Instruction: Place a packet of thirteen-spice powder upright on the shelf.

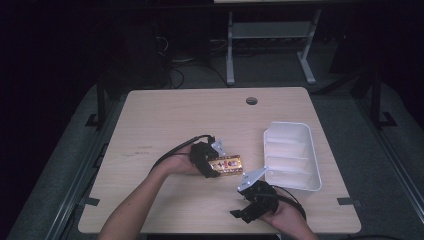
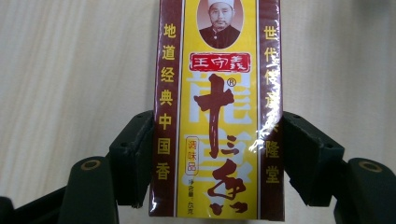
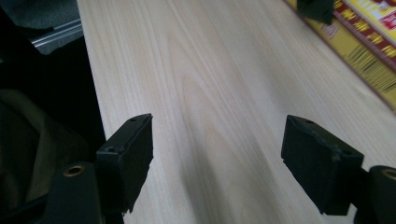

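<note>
Pale wooden table [image 1: 165,115] fills the frame's middle. Left gripper [image 1: 212,162] has its fingers [image 2: 135,154] clamped on a yellow-and-maroon rectangular seasoning box [image 2: 217,116] at centre. Right gripper [image 1: 250,197], lower right, has its fingers apart, gripping nothing, beside a white ridged plastic tray [image 1: 292,152].

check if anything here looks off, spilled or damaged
Nothing stands out. The yellow seasoning box looks intact, its wrapper smooth, gripped squarely across its sides by the left gripper. The white tray lies upright and undamaged on the table. The right gripper is open over bare wood. No spill anywhere.
</note>
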`<state>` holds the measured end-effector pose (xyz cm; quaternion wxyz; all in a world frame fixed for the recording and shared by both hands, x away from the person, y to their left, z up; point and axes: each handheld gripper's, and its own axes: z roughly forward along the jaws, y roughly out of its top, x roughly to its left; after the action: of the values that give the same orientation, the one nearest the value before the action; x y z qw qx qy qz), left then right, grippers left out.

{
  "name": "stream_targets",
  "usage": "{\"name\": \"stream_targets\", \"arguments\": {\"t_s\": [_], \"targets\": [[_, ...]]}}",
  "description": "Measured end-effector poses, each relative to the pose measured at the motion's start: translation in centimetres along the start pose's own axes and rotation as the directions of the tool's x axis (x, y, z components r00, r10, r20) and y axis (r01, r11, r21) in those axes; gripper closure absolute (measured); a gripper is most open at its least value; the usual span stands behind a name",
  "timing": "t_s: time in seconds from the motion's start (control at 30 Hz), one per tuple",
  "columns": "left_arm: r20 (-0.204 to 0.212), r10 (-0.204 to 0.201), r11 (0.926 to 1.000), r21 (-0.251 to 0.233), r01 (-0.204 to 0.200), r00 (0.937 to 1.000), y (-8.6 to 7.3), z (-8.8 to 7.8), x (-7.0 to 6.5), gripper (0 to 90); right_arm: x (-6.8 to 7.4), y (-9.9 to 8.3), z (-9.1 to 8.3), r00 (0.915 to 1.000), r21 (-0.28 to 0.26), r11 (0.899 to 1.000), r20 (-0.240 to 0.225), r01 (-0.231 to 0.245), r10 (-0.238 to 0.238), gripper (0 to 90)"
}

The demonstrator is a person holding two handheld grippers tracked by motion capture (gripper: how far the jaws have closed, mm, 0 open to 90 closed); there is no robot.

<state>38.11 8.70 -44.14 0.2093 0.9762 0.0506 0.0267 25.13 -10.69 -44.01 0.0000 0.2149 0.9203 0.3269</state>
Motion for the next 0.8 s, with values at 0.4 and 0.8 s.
{"name": "stream_targets", "arguments": {"t_s": [0.4,0.8], "targets": [[-0.076,-0.037,0.9966,-0.076,0.032,0.9964,-2.2,-2.8,-2.0,32.4,0.3,1.2,-0.4,0.9981,-0.034,0.998,0.005,-0.061,0.061,19.7],[-0.158,-0.098,0.9868,-0.143,0.076,0.9825,-5.0,-5.4,-4.6,32.4,0.0,3.1,-0.7,0.9958,-0.067,0.994,0.019,-0.088,0.09,19.0]]}}
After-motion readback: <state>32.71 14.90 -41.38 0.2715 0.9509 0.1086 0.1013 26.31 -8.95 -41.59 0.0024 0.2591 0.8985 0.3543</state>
